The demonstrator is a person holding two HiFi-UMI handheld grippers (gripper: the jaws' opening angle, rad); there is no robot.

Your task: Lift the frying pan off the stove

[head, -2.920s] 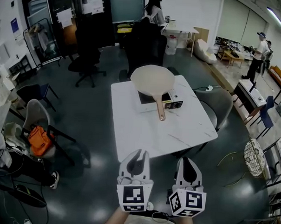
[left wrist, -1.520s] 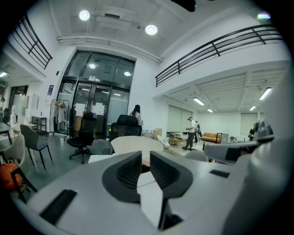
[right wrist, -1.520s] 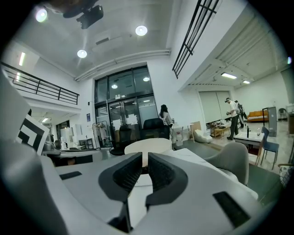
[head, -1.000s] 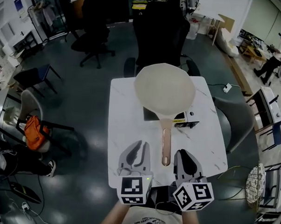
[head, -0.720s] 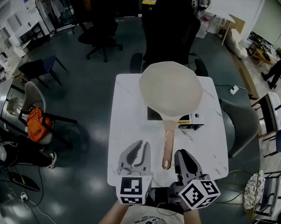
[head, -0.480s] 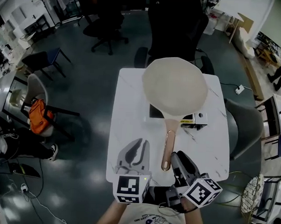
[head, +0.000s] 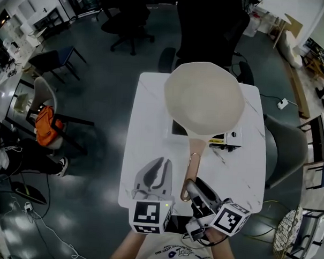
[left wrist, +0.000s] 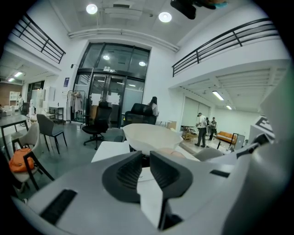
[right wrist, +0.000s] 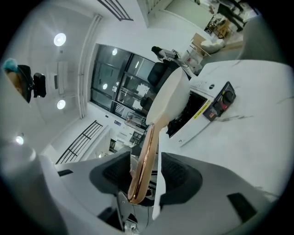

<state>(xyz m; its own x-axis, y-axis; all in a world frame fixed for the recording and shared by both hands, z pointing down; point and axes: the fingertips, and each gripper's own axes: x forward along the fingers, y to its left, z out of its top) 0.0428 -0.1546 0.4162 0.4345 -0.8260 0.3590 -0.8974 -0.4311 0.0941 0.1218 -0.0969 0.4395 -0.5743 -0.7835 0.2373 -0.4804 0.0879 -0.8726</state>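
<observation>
Head view: the frying pan (head: 203, 98) sits on the stove (head: 229, 138) at the far half of the white table (head: 145, 152), with its copper-coloured handle (head: 191, 166) pointing toward the person. The right gripper (head: 195, 187) is at the handle's end, and the left gripper (head: 159, 164) hangs just beside it over the table, clear of the pan. Left gripper view: the jaws are together with nothing between them. Right gripper view: the jaws are opening, with the handle's tip between them and a gap on each side, so there is no grip yet. Judgement: the pan is rigid, wide and probably bowl-heavy, and the polished handle looks slippery. Held at the very tip it would tend to droop or twist, so a firm hold further up the handle is advised
</observation>
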